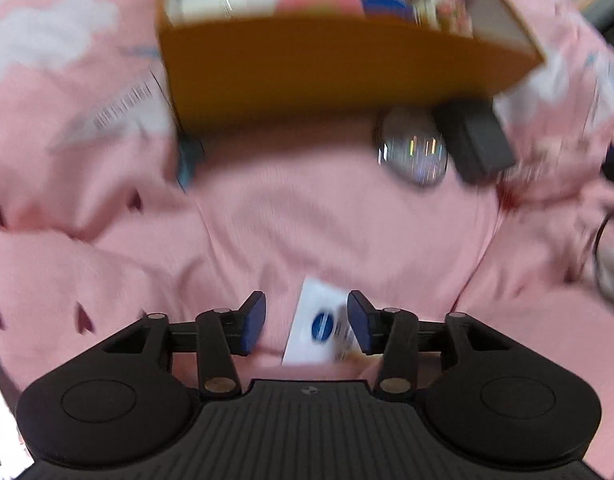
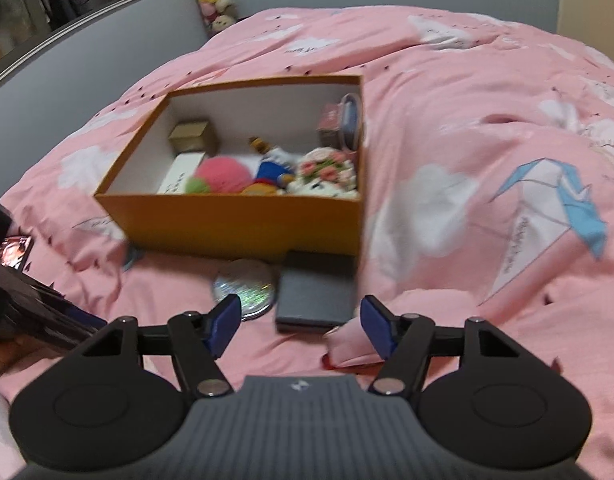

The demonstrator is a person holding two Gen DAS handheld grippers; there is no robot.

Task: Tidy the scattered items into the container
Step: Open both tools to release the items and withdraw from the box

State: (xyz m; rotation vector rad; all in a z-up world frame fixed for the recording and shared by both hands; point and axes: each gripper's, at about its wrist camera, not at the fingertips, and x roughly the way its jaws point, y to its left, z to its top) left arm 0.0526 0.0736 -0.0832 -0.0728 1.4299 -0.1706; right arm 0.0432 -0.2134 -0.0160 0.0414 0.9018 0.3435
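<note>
Several items already sit in the box (image 2: 243,220), while mirror (image 2: 245,286), dark case (image 2: 315,300) and white packet (image 1: 317,326) wait on the bed (image 2: 447,128); both hand-held grippers (image 1: 306,322) (image 2: 300,326) gape empty

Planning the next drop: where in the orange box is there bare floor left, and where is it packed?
Orange box: bare white floor along the far wall, between the small tan box and the red tin. The near side is packed: white carton, pink ball, blue toy, floral plush.
</note>
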